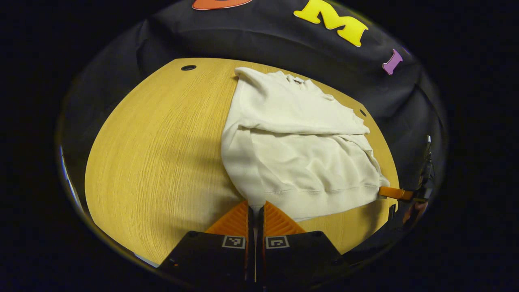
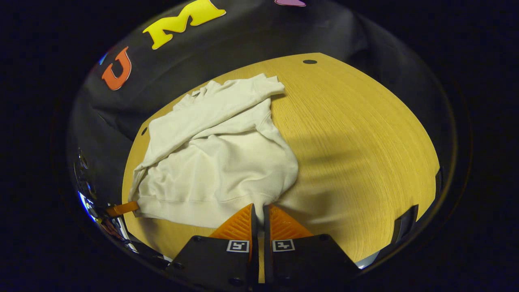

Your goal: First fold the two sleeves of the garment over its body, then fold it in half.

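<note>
Sweatshirt hem corners are pinched, one in each set of tongs. Left gripper, bottom centre of the left gripper view, is clenched on the near left hem corner, cloth bunched between its closed fingers. Right gripper, bottom centre of the right gripper view, is clamped the same way on the other hem corner; it also appears small at the right edge of the left gripper view, touching the hem.

Outward: the pale sweatshirt lies flat on the wooden table, hem nearest, collar toward the top of the frame by the black cloth wall. Both sleeves lie folded across the chest, so the sleeve step looks done and the half fold is next.

Handling: soft, light, floppy fleece; it will sag between the two grips and may drag on the wood. The ribbed hem is thicker, good to hold. Lift both corners evenly or the sleeves could slide off.
</note>
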`<state>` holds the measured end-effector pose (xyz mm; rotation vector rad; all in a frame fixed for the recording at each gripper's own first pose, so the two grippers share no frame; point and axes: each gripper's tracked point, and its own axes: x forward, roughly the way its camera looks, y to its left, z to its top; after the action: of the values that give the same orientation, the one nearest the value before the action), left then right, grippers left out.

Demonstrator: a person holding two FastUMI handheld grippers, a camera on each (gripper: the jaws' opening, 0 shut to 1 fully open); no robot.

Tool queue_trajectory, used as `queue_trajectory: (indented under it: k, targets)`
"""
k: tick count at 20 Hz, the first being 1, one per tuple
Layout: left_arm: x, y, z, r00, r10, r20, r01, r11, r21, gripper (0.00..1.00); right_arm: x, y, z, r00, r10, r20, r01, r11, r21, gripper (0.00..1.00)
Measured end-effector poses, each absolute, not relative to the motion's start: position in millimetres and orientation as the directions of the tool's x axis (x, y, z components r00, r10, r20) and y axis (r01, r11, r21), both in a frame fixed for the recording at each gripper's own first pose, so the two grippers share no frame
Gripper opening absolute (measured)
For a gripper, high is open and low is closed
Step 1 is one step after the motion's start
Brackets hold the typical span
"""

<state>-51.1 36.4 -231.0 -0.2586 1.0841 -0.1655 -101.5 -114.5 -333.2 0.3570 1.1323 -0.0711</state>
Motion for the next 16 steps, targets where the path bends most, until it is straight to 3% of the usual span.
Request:
queue_trajectory:
  k: [7, 16]
  targets:
    - [-21.3, 22.2, -164.1, 0.568, -0.277, -0.775, 0.121, 0.96, -0.254, 0.04, -52.6, -121.3, -272.2, 0.563, 0.163, -0.811, 0.219, 0.916, 0.336, 0.06]
    - [81.8, 15.7, -119.5, 0.694, -0.293, -0.657, 0.161, 0.953, -0.256, 0.04, 70.7, -125.0, -200.8, 0.701, 0.171, -0.693, 0.103, 0.936, 0.336, 0.06]
